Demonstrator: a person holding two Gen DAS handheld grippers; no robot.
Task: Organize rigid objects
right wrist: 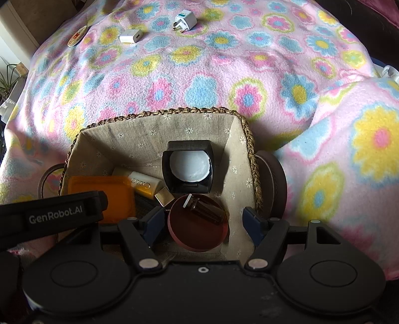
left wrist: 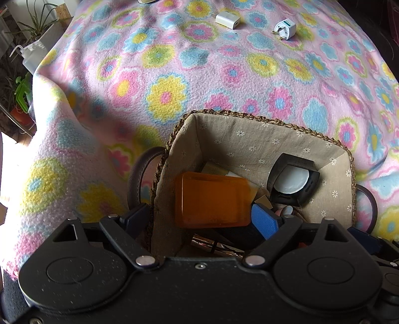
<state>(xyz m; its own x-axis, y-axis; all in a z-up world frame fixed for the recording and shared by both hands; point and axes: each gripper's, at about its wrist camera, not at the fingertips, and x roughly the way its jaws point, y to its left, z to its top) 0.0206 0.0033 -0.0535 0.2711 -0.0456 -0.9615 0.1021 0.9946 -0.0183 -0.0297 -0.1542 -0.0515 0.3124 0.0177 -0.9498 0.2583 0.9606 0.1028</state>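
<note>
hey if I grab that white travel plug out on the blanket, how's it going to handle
The plug looks like hard plastic, so probably stiff and light. Its smooth rounded body may slip between the pads. It lies on its side with prongs out on the soft blanket, so a push would likely tip or drag it, not roll it.

Both wrist cameras hang close above the lined basket (left wrist: 249,139), looking forward and down; each also catches the floral blanket (right wrist: 224,74) beyond.
</note>
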